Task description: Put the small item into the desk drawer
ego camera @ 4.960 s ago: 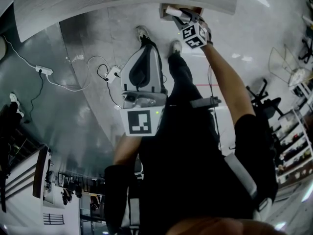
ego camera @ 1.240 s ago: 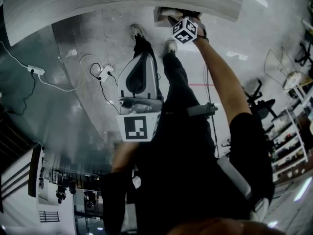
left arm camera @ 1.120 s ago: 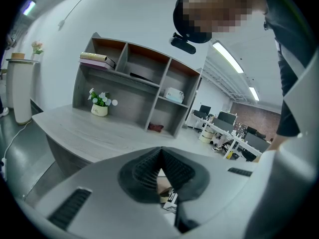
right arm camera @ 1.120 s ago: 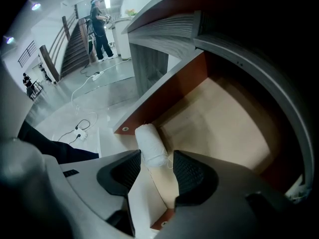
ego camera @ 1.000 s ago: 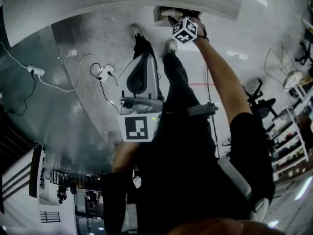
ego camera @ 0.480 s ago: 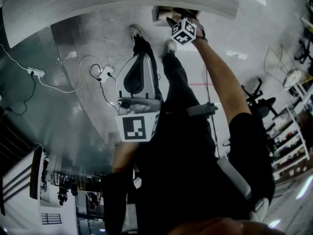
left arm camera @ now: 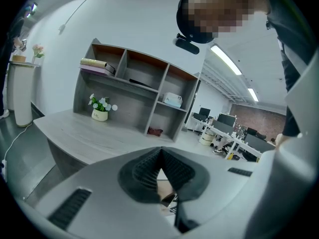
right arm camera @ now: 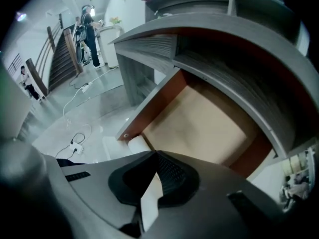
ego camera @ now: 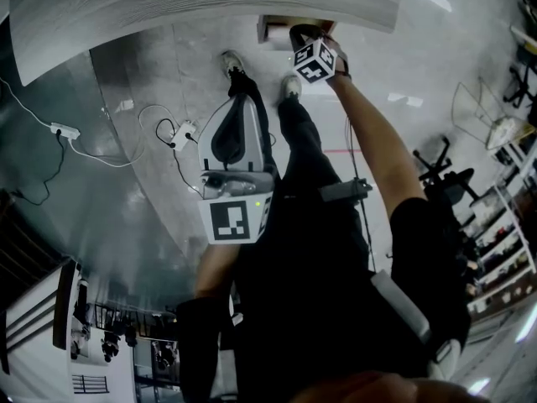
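Claw status, right side first. Right claw (right arm camera: pixel 156 154): clenched tip to tip, the jaws having just been closing, with nothing pinched at the tips that I can see. A pale strip shows through the slot behind the pads, and I cannot tell what it is. The claw points steeply down at the mouth of the open drawer (right arm camera: pixel 158 102).

The small white item (right arm camera: pixel 137 143) lies just past the tips, at the drawer's near left corner. I cannot tell whether it sits on the drawer floor or against the rim. The drawer has red-brown walls and a tan floor. The bench (right arm camera: pixel 209 24) overhangs its far part, so the way in is from the front and above.

Left claw (left arm camera: pixel 160 150): clenched on nothing, held well back from the drawer and aimed across the bench.

Around: a shelf unit (left arm camera: pixel 124 86) stands on the bench, with a potted plant (left arm camera: pixel 100 108) beside it. The person's shoes (ego camera: pixel 236 60) stand by the drawer.

Room: glossy grey floor (ego camera: pixel 126 191) with a power strip (ego camera: pixel 190 129) and trailing cables. A staircase (right arm camera: pixel 57 66) is on one side and office chairs (ego camera: pixel 436 170) on the other.
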`<control>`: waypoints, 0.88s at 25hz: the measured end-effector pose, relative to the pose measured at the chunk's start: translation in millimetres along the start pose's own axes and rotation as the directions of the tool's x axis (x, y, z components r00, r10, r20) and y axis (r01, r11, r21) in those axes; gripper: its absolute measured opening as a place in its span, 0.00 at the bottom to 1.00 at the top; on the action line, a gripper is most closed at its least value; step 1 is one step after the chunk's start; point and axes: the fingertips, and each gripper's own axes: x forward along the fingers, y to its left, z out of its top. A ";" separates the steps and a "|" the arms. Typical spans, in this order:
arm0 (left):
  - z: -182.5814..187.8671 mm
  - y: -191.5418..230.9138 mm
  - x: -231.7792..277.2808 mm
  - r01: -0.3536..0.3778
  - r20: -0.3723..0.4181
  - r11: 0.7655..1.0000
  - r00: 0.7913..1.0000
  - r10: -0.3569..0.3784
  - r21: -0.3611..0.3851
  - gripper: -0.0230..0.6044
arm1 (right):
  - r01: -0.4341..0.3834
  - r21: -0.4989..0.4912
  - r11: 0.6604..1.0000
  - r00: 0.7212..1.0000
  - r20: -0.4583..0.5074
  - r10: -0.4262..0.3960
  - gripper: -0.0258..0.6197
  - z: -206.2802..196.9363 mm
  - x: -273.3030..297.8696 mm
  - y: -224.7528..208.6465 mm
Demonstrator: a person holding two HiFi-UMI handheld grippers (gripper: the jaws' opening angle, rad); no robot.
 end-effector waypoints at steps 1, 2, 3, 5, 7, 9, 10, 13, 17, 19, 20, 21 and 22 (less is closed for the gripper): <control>1.3 -1.7 -1.6 0.002 0.002 1.000 1.000 -0.002 0.002 0.04 | 0.003 0.024 1.000 1.000 0.000 -0.003 0.04 -0.8 -3.4 -0.4; 3.0 -3.6 -3.0 0.005 0.005 1.000 1.000 -0.005 0.004 0.04 | 0.006 0.047 0.999 1.000 -0.001 -0.006 0.04 -1.4 -6.9 -0.8; 5.2 -6.0 -4.4 0.007 0.010 1.000 1.000 -0.007 0.008 0.04 | 0.009 0.066 0.998 1.000 0.000 -0.009 0.04 -1.6 -10.7 -1.2; 10.4 -11.8 -7.9 0.010 0.022 1.000 1.000 -0.011 0.013 0.04 | 0.013 0.092 0.996 1.000 0.003 -0.013 0.04 -2.0 -20.5 -0.5; 15.7 -17.5 -11.5 0.012 0.033 1.000 0.999 -0.013 0.017 0.04 | 0.013 0.116 0.993 1.000 0.009 -0.014 0.04 -3.4 -31.4 1.7; 20.4 -22.7 -14.9 0.013 0.040 1.000 0.999 -0.014 0.019 0.04 | 0.015 0.138 0.990 1.000 0.017 -0.018 0.04 -3.9 -43.8 2.4; 22.8 -25.0 -16.8 0.013 0.043 1.000 0.999 -0.014 0.021 0.04 | 0.015 0.151 0.988 1.000 0.023 -0.019 0.04 -3.7 -50.2 3.2; 30.4 -30.1 -24.5 0.013 0.053 1.000 0.998 -0.015 0.028 0.04 | -0.008 0.210 0.978 0.999 0.053 -0.004 0.04 -1.6 -68.0 11.5; 39.5 -41.6 -30.7 0.017 0.074 0.999 0.997 -0.020 0.043 0.04 | -0.001 0.271 0.963 0.996 0.089 -0.024 0.04 9.0 -102.8 8.8; 42.8 -49.0 -31.3 0.019 0.081 0.999 0.996 -0.022 0.048 0.04 | -0.005 0.294 0.956 0.993 0.114 -0.030 0.04 13.5 -117.9 6.4; 44.4 -52.9 -32.5 0.019 0.084 0.999 0.996 -0.024 0.051 0.04 | -0.011 0.306 0.952 0.991 0.128 -0.030 0.04 15.4 -126.0 6.6; 46.1 -57.1 -34.3 0.021 0.087 0.998 0.996 -0.025 0.054 0.04 | -0.016 0.317 0.948 0.990 0.141 -0.031 0.04 17.0 -134.5 7.4; 47.7 -61.5 -36.4 0.022 0.091 0.998 0.995 -0.027 0.058 0.04 | -0.019 0.324 0.946 0.988 0.153 -0.033 0.04 18.4 -143.2 7.9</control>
